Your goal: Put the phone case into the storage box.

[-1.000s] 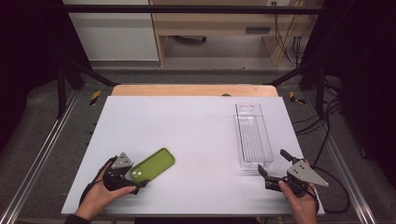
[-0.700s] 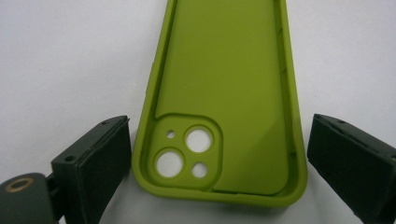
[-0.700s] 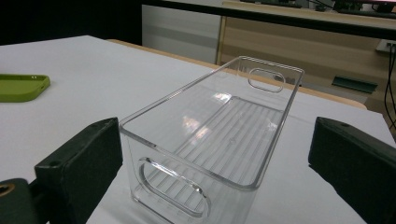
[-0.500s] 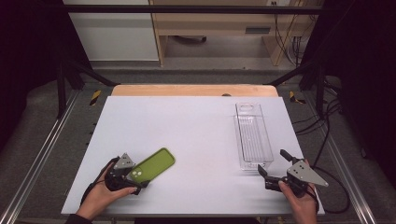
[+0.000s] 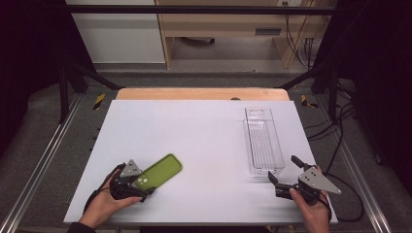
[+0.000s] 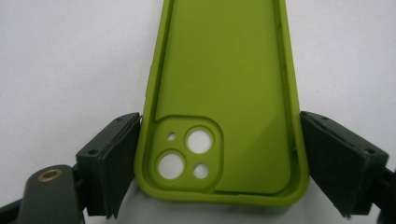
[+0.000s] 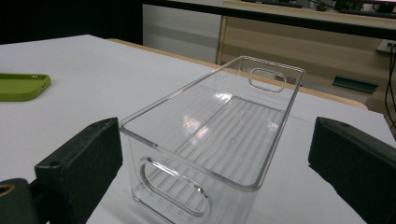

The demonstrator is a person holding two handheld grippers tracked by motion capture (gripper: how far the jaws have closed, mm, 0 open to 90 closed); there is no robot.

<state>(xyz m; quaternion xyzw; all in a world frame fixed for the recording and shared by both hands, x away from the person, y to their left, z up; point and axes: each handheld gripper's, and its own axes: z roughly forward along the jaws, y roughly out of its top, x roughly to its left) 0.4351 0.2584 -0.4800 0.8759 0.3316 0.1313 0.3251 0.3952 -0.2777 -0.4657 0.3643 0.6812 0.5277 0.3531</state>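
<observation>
— Olive-green soft silicone phone case (image 6: 224,93), lying open side up on the white table (image 5: 194,131), near its front left corner. How would it handle?

— Light and bendy, I'd judge; the walls would flex if squeezed hard, though the rubbery skin shouldn't slip. The camera-cutout end is the stiffest part, so across the two long edges there is the place to hold.

— And that's where the left gripper (image 6: 219,175) is?

— Yes. Its black jaws stand either side of that end, the left one touching or nearly so, the right one just off the edge; I can't tell if they're clamped yet.

— The right gripper (image 7: 215,186)?

— Spread wide, empty, jaws flanking the near end of the clear rigid plastic bin (image 7: 219,135) without touching. The bin sits well apart from the case, at the table's right.
</observation>
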